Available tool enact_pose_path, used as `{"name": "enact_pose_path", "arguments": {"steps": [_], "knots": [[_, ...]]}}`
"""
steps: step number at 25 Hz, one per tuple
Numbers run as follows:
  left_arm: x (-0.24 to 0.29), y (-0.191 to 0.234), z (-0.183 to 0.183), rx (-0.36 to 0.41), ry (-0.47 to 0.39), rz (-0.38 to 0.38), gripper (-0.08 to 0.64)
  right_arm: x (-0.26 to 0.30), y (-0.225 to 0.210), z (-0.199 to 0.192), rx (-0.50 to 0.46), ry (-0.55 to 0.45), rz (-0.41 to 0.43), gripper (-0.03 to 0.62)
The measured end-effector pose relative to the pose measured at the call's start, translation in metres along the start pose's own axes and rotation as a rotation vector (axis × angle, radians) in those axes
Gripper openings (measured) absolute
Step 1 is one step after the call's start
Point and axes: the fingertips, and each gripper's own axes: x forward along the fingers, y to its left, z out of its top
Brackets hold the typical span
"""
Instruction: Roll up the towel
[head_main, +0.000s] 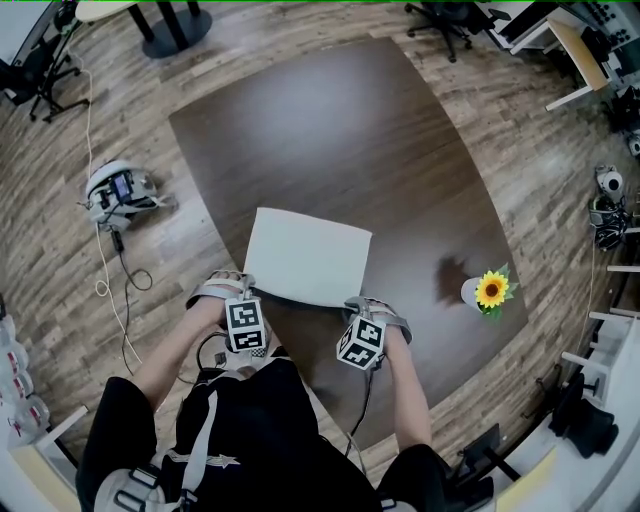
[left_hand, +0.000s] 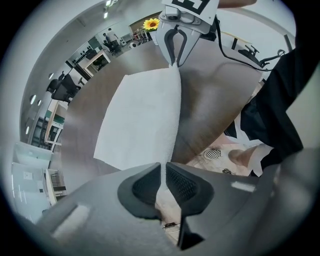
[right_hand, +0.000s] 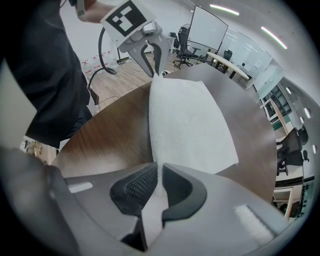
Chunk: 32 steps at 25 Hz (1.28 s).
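Observation:
A white towel (head_main: 306, 254) lies flat on the dark brown table (head_main: 330, 130), near its front edge. My left gripper (head_main: 244, 301) pinches the towel's near left corner, and my right gripper (head_main: 357, 312) pinches the near right corner. In the left gripper view the towel (left_hand: 142, 120) runs from between my closed pads up to the right gripper (left_hand: 175, 62), its near edge lifted into a ridge. The right gripper view shows the same towel (right_hand: 187, 122) stretched between my pads and the left gripper (right_hand: 154, 70). Both grippers point steeply down.
A small white pot with a sunflower (head_main: 486, 291) stands on the table at the right. A device with cables (head_main: 118, 193) lies on the wooden floor to the left. Office chairs and desks ring the room.

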Motion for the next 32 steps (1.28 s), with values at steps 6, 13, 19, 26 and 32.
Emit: {"name": "enact_pose_path", "arguments": {"steps": [6,13,19,26,32], "knots": [[0.001,0.012,0.002,-0.005,-0.001,-0.002,0.043,-0.001,-0.017,0.002,0.009,-0.008,0.003,0.035],[0.008,0.028,0.003,-0.007,0.002,0.007,0.043,0.005,-0.031,0.003,0.018,-0.015,-0.004,0.035],[0.014,0.036,0.002,-0.003,0.005,0.005,0.041,0.011,-0.04,0.002,0.027,-0.019,-0.006,0.035],[0.021,0.039,0.003,-0.007,-0.003,-0.022,0.04,0.017,-0.044,0.002,0.048,-0.036,0.02,0.035],[0.022,0.041,0.004,-0.019,-0.005,-0.029,0.041,0.017,-0.046,0.002,0.063,-0.041,0.024,0.037]]}}
